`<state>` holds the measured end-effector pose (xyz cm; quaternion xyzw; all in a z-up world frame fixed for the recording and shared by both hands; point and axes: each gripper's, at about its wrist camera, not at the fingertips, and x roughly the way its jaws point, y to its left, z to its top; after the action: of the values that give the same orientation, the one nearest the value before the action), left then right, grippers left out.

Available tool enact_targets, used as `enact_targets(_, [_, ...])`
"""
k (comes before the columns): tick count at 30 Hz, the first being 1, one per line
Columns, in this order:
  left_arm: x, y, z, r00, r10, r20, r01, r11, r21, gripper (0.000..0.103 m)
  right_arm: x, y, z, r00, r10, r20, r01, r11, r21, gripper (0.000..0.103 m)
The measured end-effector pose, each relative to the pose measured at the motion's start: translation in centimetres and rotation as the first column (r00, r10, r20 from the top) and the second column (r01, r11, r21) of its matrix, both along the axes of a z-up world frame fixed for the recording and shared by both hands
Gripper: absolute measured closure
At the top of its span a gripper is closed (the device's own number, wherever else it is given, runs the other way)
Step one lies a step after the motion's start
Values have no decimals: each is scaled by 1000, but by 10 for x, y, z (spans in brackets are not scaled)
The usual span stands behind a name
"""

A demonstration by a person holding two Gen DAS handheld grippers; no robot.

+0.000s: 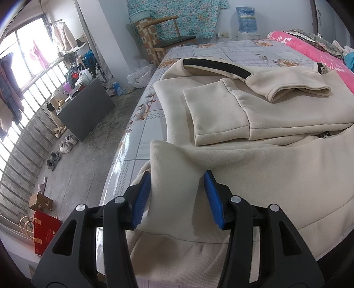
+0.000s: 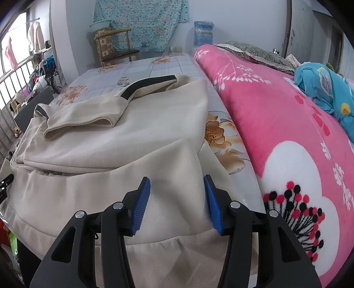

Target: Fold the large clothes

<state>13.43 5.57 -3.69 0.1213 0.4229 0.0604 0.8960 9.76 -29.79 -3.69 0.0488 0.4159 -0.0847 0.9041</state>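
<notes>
Cream hoodie (image 1: 254,159) spread on bed (image 1: 141,144) covered with floral grid-pattern sheet, partly folded: both sleeves laid across the body, black stripe (image 1: 216,66) along the far sleeve, open cuff (image 1: 298,92) pointing right in the left wrist view. Front pocket (image 1: 212,110) facing up, small dark stain on it. Near hem portion lifted and draped toward both cameras, ribbed band hanging over the near bed edge.

Left gripper (image 1: 177,198): blue pads (image 1: 141,199) apart, raised fold of cream fabric standing between them near the garment's left corner. Left pad touching or just beside the cloth; right pad with a visible gap; no clamping seen. Jaws read as parted around fabric, not pressing.

Right gripper (image 2: 177,202): blue pads (image 2: 212,203) likewise apart, hoodie (image 2: 115,150) fabric between and beneath, near the garment's right edge. Cloth slack, no pinch crease at either pad.

Pink floral blanket (image 2: 276,124) lying just right of the hoodie, strip of orange-flower sheet (image 2: 221,137) between the two. Blue patterned bundle (image 2: 323,88) on the blanket, far right. Wooden chair (image 1: 170,37) and water dispenser bottle (image 1: 245,18) beyond the far bed end. Shoes (image 1: 66,144) in a row on the floor, left, beside barred window (image 1: 28,66). Red paper bag (image 1: 44,230) near lower left.
</notes>
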Motion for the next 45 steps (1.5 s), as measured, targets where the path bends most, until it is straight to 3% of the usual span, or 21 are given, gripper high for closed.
enact_targets(38, [0,-1,0,1000,0,0,0,1000,0,56,1,-2,0,1000,0,5,0,1000,17,55])
enact_targets(45, [0,0,1,1000,0,5,0,1000,4,56,-1,-9,2,999,-22,23,21,999,45,74])
